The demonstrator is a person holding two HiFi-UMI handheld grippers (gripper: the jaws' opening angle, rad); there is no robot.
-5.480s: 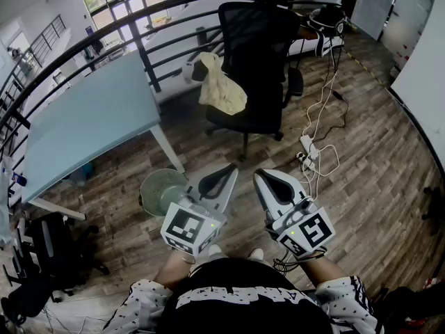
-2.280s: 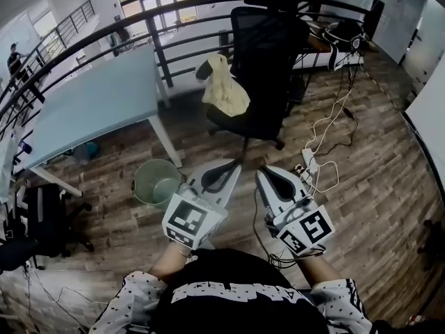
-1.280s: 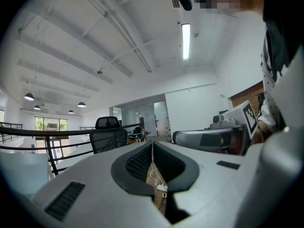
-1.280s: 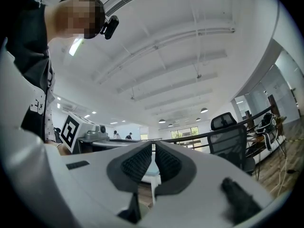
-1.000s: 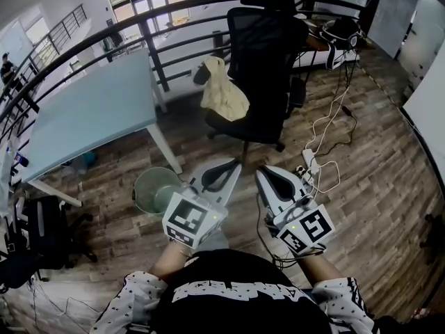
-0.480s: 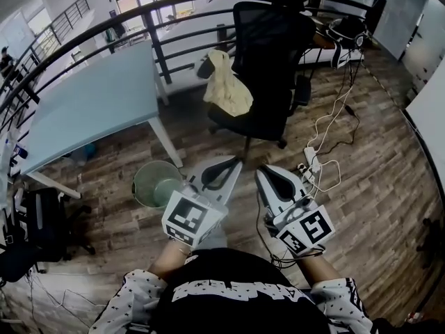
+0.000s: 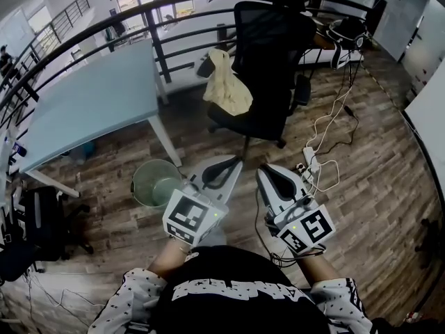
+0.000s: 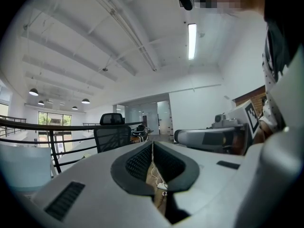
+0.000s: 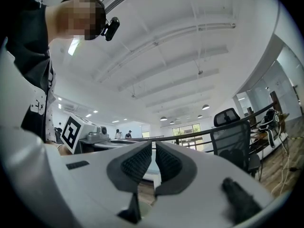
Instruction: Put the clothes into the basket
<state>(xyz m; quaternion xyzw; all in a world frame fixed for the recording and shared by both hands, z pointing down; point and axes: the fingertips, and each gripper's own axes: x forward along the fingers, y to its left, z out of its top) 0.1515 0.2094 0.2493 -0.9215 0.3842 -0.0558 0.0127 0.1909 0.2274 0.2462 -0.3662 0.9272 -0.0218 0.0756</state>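
Head view: holding left tongs and right tongs side by side at lower centre, both clenched and grasping nothing, probably staging before any reach. Lying draped on chair at upper centre: yellow clothes, well apart from both tongs. Standing on floor just left of left tongs: basket, looking empty. Left gripper view: pressing pads together, nothing between. Right gripper view: likewise clenching on nothing.

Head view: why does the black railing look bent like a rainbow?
Head view: the wide lens bows the black metal railing. Left gripper view: the long ceiling strip light glares white inside a round black border. Right gripper view: same round border.
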